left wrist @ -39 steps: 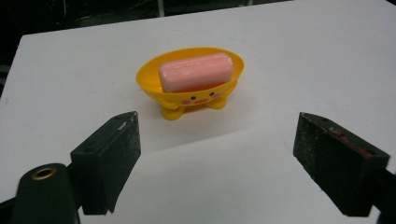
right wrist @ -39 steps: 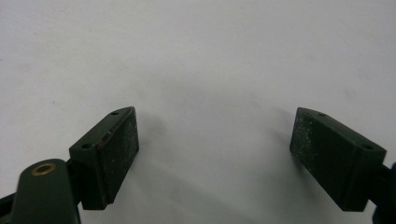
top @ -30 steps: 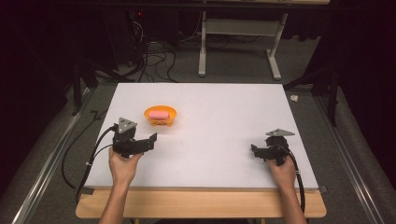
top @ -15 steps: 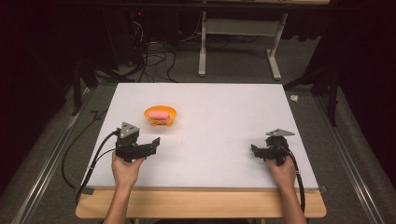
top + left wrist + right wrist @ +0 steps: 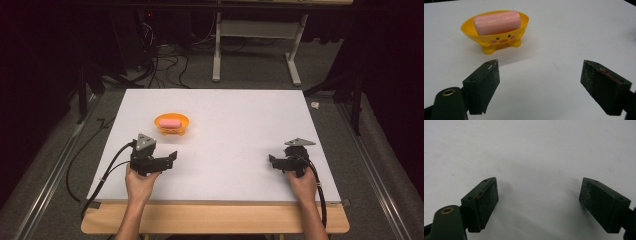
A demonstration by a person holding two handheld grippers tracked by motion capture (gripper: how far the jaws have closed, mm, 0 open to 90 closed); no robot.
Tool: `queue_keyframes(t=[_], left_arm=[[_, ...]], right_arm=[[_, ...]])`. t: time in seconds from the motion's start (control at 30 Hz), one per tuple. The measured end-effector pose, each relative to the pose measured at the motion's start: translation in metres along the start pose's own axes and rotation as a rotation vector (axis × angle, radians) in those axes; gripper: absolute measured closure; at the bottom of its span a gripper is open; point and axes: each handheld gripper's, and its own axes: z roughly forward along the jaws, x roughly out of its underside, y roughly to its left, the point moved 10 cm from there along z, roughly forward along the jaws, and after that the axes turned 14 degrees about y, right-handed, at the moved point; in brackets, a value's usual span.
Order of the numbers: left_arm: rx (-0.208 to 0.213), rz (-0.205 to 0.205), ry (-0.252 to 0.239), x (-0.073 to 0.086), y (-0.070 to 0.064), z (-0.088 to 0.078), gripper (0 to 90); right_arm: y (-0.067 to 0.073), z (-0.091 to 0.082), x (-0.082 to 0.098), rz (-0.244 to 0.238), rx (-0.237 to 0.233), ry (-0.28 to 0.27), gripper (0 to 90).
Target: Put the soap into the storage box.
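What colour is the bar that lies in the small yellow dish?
The bar is pink; the left gripper view shows it best.

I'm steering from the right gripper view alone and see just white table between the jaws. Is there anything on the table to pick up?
Observer: Yes, an orange dish stands on the left half of the white table, well away from your right gripper.
Operator: Anything in it?
Observer: A pink bar lies across it and rises above the rim.
Operator: Is the dish plain?
Observer: No. The left gripper view shows a small face and stubby feet on its side.
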Motion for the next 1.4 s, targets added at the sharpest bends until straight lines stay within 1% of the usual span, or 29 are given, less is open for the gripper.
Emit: queue_keyframes(t=[0.13, 0.43, 0.5, 0.67, 0.97, 1.13, 1.23, 1.4], left_arm=[[0.004, 0.006, 0.009, 0.002, -0.003, 0.005, 16.2], [0.034, 0.009, 0.025, 0.003, -0.009, 0.016, 16.6], [0.048, 0.005, 0.031, 0.004, -0.01, 0.018, 16.6], [0.055, -0.003, 0.046, 0.007, -0.009, 0.024, 16.7], [0.048, -0.014, 0.057, 0.01, -0.005, 0.032, 16.7], [0.041, -0.004, 0.06, 0.012, -0.005, 0.036, 16.7], [0.029, 0.004, 0.066, 0.013, -0.004, 0.04, 16.7], [0.027, 0.016, 0.071, 0.014, -0.005, 0.046, 16.8]], right_arm=[[0.0, 0.0, 0.0, 0.0, 0.0, 0.0, 16.0], [0.0, 0.0, 0.0, 0.0, 0.0, 0.0, 16.0], [0.0, 0.0, 0.0, 0.0, 0.0, 0.0, 16.0], [0.0, 0.0, 0.0, -0.001, 0.001, 0.0, 16.0], [0.0, 0.0, 0.0, -0.001, 0.001, 0.0, 16.0], [0.0, 0.0, 0.0, 0.0, 0.001, 0.0, 16.0], [0.0, 0.0, 0.0, 0.001, 0.0, -0.001, 16.0], [0.0, 0.0, 0.0, 0.001, 0.001, -0.001, 16.0]])
